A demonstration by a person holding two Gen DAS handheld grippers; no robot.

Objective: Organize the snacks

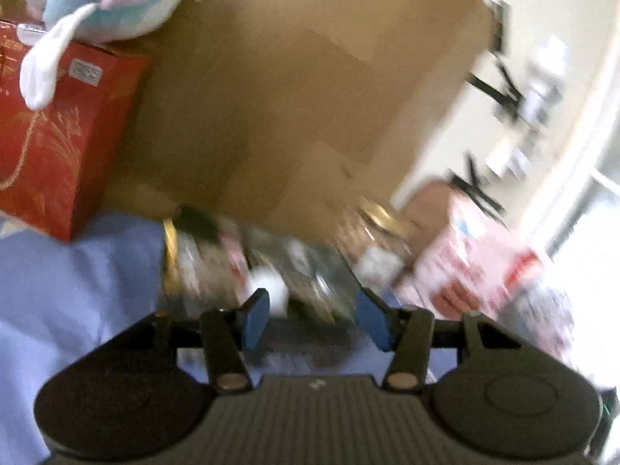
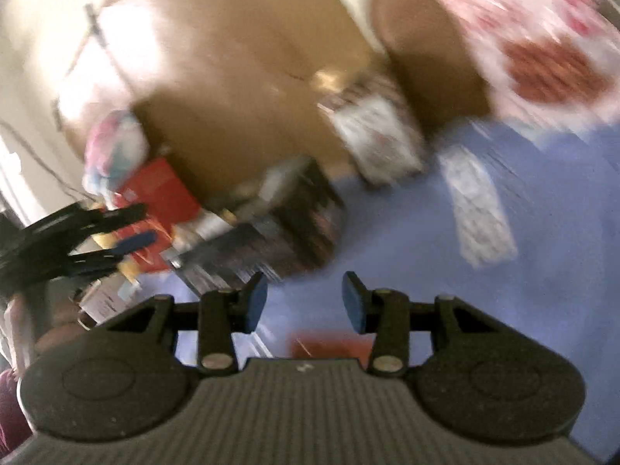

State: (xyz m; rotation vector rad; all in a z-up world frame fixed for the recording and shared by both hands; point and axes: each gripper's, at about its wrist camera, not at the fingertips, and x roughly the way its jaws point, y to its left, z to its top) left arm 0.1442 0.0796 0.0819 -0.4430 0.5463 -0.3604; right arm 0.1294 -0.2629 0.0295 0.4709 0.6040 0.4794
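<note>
Both jaws are seen standing partly open with nothing held between their blue pads: the left gripper is raised above a blurred heap of snack packets, and the right gripper is held over the bare blue cloth that covers the surface below. A large brown cardboard box is seen to fill the background of both views, standing on the cloth behind everything else. To its left in the left wrist view a red carton with gold patterning is stood upright, touching the box, and a pastel plush toy in pink, blue and white is rested on top of it. At the right of that view a pink and white package with red print is placed beside the cardboard box, and a jar with a gold lid is stood between the package and the snack heap. The snacks are gathered at the foot of the cardboard box, just ahead of the left gripper; in the right wrist view they are shown as dark, glossy packets, too smeared by motion to be read. A single white patterned packet is laid flat on the cloth, apart from the heap, ahead and to the right of the right gripper. Both pictures are heavily blurred, so finer detail cannot be told.
</note>
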